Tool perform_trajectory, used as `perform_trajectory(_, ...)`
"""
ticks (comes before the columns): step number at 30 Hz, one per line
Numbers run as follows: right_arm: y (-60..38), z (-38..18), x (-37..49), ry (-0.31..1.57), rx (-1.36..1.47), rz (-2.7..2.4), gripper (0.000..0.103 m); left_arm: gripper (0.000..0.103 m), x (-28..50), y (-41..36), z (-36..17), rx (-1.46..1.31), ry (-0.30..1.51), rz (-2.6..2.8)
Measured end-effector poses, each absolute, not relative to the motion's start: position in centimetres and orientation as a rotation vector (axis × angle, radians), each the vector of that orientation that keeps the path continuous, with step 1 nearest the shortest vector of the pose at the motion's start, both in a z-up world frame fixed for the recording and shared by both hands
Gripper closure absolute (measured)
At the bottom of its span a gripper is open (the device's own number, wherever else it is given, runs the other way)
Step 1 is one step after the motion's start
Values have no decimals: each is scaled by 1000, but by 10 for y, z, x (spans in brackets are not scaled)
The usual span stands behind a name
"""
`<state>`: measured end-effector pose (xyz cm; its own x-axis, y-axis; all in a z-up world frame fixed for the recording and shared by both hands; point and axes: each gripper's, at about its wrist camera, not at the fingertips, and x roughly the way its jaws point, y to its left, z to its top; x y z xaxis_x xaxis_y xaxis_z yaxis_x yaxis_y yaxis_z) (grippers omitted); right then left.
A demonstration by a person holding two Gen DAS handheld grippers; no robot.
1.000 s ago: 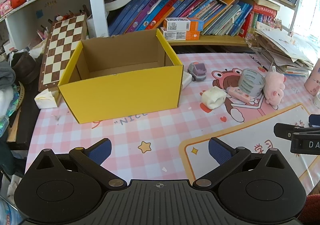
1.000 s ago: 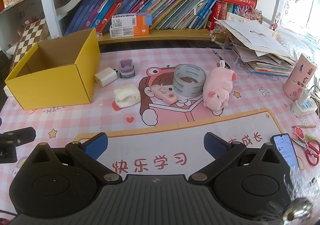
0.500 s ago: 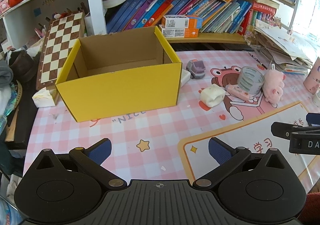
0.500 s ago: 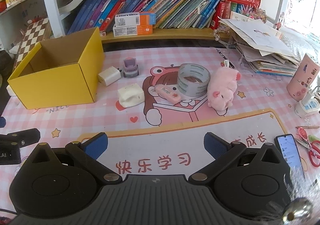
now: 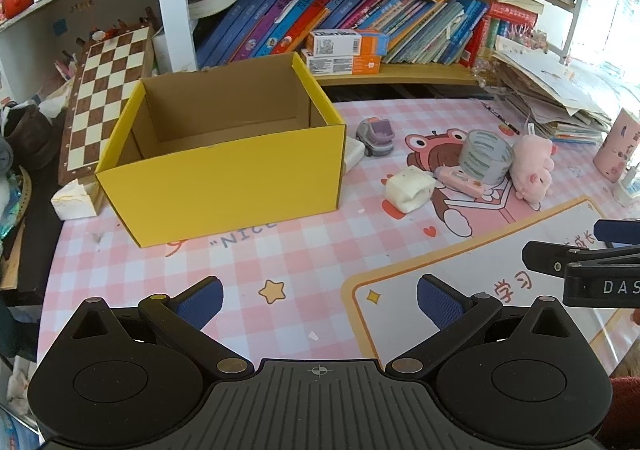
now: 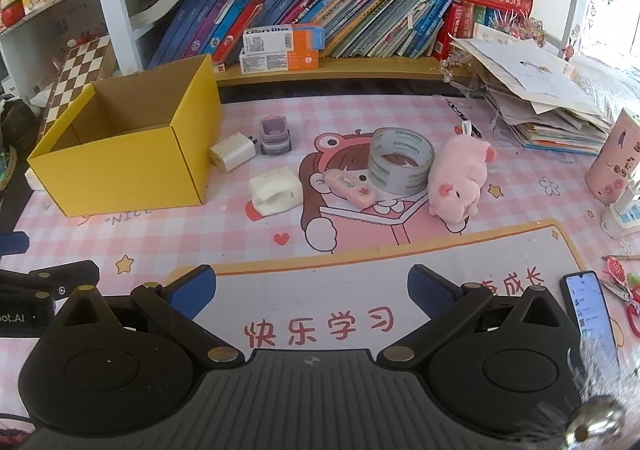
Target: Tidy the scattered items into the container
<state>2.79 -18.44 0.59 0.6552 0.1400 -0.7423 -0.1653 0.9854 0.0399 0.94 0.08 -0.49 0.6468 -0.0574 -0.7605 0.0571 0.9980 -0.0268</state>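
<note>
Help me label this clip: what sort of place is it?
Probably a child's study desk at home: a shelf of leaning books, a pink cartoon desk mat, and a plush pig.

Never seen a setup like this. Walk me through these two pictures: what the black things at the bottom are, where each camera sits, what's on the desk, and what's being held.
No robot here: a person holds a two-finger claw in each hand, each with a fisheye camera looking along its fingers. One picture is from the left claw, the other from the right claw. Both are open and hold nothing.

On the pink desk mat stands an empty yellow box. Scattered beside it: a white charger, a small purple toy, a white foam block, a pink correction tape, a tape roll and a pink plush pig.
</note>
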Motion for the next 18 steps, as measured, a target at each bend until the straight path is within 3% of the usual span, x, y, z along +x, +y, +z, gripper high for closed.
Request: perform_trajectory(18,-189,7,32,820,-12,217,0,0,13,-4,-5,-6,870,-70)
